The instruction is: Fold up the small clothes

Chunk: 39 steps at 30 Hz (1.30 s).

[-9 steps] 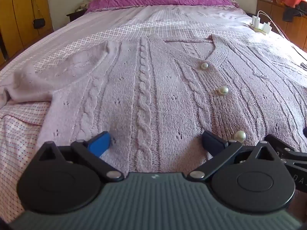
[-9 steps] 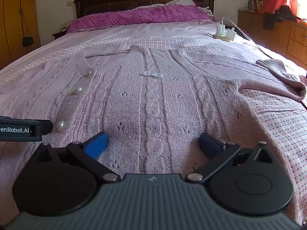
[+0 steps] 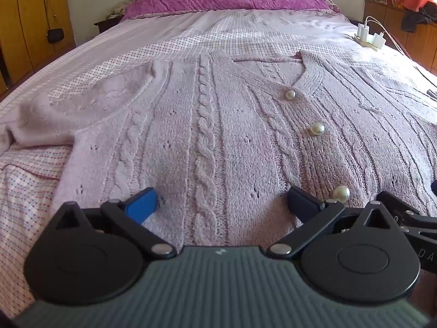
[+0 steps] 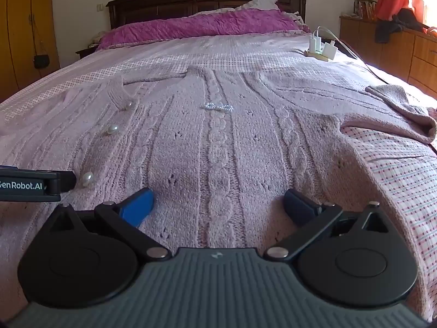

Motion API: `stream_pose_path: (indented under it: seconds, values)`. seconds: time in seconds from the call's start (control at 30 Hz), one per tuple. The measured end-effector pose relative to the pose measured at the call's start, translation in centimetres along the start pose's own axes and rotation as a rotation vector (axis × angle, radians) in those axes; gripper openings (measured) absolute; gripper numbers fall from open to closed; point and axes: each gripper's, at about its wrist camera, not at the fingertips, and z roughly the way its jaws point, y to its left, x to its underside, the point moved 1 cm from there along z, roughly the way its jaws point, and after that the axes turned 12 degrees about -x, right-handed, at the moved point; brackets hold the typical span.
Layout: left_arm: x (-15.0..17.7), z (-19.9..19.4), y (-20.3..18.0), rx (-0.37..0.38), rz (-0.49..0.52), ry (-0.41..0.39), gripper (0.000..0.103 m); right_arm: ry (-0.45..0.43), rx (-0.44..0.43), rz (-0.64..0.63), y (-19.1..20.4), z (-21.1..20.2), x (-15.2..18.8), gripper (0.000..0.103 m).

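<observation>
A pale pink cable-knit cardigan point(image 3: 207, 125) with pearl buttons point(image 3: 316, 129) lies spread flat, front up, on the bed. Its left sleeve point(image 3: 68, 120) trails toward the bed's left edge; its right sleeve point(image 4: 404, 109) is folded near the right edge. My left gripper point(image 3: 222, 203) is open, its blue fingertips resting on the knit near the hem, left of the button row. My right gripper point(image 4: 218, 203) is open too, low over the hem on the cardigan's right half. Part of the left gripper point(image 4: 35, 184) shows at the left of the right wrist view.
The bed wears a pink checked sheet point(image 3: 30, 169) with a magenta pillow point(image 3: 226, 0) at the dark headboard. White chargers on a power strip point(image 4: 321, 47) lie at the bed's far right, cables trailing off. A wooden dresser point(image 4: 396, 52) stands right, a wardrobe point(image 3: 30, 24) left.
</observation>
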Motion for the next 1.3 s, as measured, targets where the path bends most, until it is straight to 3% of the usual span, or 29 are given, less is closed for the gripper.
stream_pose_path:
  seconds: [0.73,1.3]
  values:
    - [-0.1,-0.1,0.0,-0.002,0.015,0.017,0.103,0.039,0.002,-0.01,0.1,0.3,-0.4,0.103]
    - [-0.8,-0.6,0.6,0.01,-0.003,0.061,0.103,0.085,-0.061,-0.008,-0.5,-0.5,-1.4,0.103]
